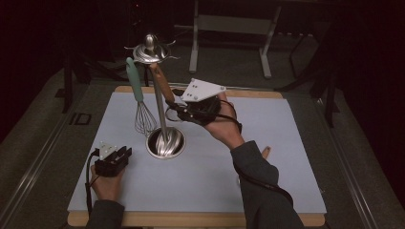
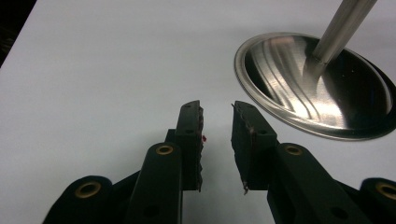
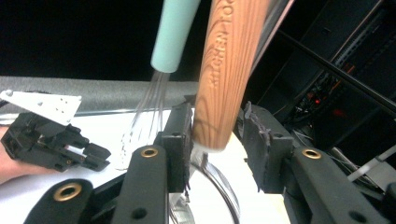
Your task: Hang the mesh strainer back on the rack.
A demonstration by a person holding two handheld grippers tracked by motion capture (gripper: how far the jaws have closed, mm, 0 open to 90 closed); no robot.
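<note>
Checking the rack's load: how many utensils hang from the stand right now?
2. A whisk with a mint handle hangs on the stand's left side; a wooden-handled utensil hangs on its right, between the right tool's open jaws. Others may be hidden behind.

The high view is dim – dark, murky surroundings, with only the pale mat lit from above. Glare streaks the steel stand base in the left gripper view. The wooden handle is near and soft – slightly blurred.
</note>
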